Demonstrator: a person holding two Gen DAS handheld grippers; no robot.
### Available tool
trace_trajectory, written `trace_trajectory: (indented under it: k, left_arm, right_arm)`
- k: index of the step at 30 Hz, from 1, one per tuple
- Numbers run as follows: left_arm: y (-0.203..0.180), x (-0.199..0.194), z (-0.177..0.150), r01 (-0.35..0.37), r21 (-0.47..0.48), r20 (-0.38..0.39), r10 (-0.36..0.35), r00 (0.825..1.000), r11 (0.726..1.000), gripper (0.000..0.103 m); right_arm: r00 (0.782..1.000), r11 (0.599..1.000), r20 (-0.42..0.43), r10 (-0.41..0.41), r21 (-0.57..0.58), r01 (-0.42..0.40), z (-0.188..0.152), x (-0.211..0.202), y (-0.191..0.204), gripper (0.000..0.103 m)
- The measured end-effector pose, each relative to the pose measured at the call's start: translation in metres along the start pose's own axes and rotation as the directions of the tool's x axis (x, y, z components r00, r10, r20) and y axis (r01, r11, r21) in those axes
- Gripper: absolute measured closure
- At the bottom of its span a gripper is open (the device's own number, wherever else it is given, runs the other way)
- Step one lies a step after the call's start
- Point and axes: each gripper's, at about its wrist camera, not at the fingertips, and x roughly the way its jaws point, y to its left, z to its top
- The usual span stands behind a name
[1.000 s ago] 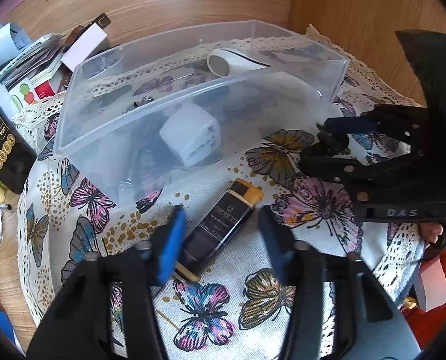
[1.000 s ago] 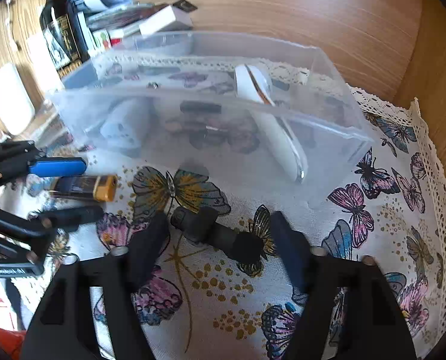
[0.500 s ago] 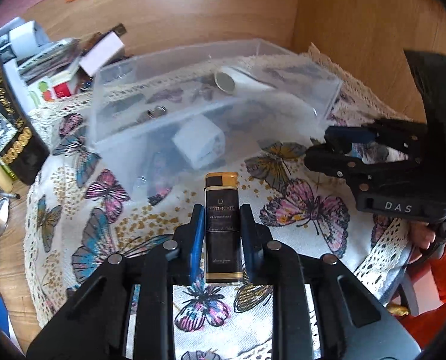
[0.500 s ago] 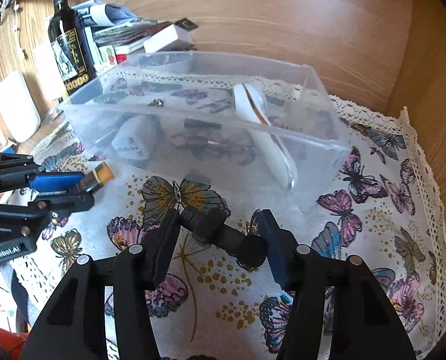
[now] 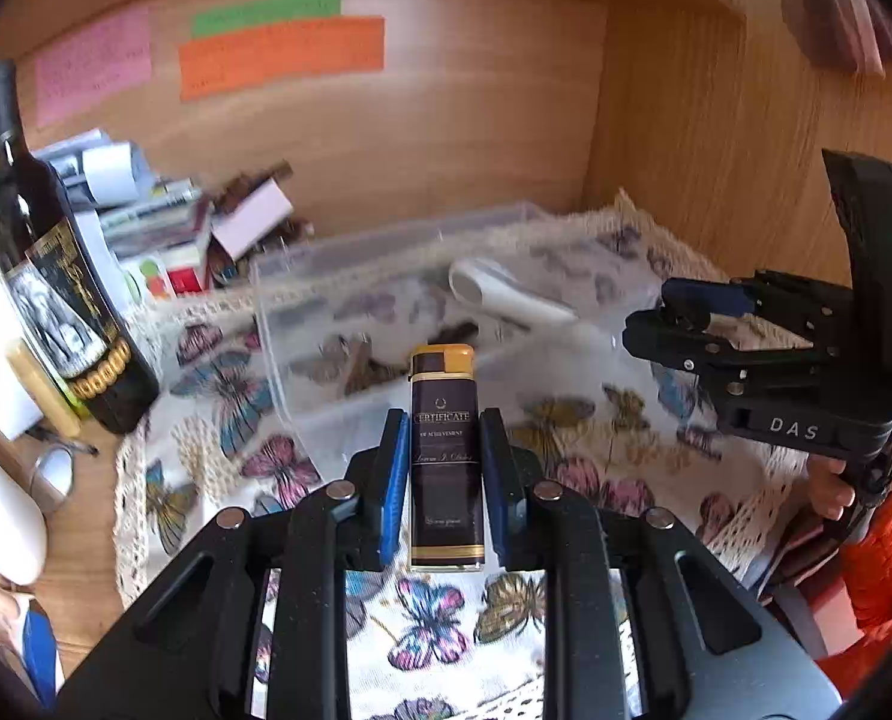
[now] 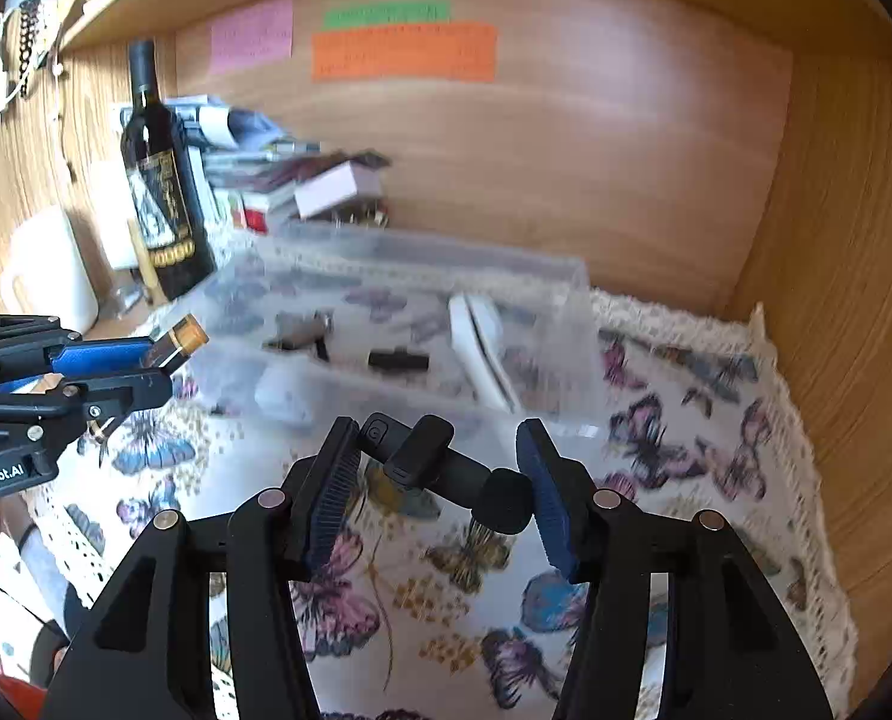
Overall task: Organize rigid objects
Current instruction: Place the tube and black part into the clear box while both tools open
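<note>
- Now both grippers ride higher than a second ago: the wooden back wall and its coloured notes fill the upper part of both views, and the butterfly cloth (image 6: 673, 438) lies further below.
- Ahead of both sits the clear plastic bin (image 5: 386, 252), already holding a white tube (image 5: 505, 294) and small dark pieces.
- Held by the left gripper (image 5: 444, 480), the dark lighter (image 5: 446, 462) with the gold cap, which lay loose on the cloth a second ago, is now pinched between the blue pads and raised off the cloth, cap pointing at the bin.
- Clamped endwise between the right gripper's (image 6: 434, 480) half-closed fingers, the black clip-on gadget (image 6: 440, 468) also appears lifted.
- Both picks look done; the drop into the bin is judged to come next.
</note>
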Motion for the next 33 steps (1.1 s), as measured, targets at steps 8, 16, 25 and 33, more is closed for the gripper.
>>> trace_trajectory:
  k: [8,16,25,33]
  left_arm:
    - [-0.003,-0.011,0.034,-0.02,-0.005,0.102,0.02,0.995,1.0,0.08]
    - [-0.003,0.01,0.058,-0.029,-0.036,0.109,0.033,0.993,0.999,0.08]
    - [0.021,0.048,0.061,-0.061,-0.092,0.028,0.064,0.998,0.994,0.08]
    - [0.035,0.083,0.045,-0.084,-0.117,-0.059,0.077,0.995,0.99,0.08]
  right_arm:
    - [0.997,1.0,0.082,-0.002,0.009,0.001,0.03,-0.007,-0.005,0.052]
    - [0.993,1.0,0.119,0.018,-0.002,-0.018,0.054,0.006,0.0,0.052]
    - [0.999,0.999,0.018,0.043,-0.004,-0.043,0.052,0.057,-0.001,0.052]
    - [0.994,0.999,-0.098,0.053,0.012,-0.052,0.038,0.095,0.002,0.051]
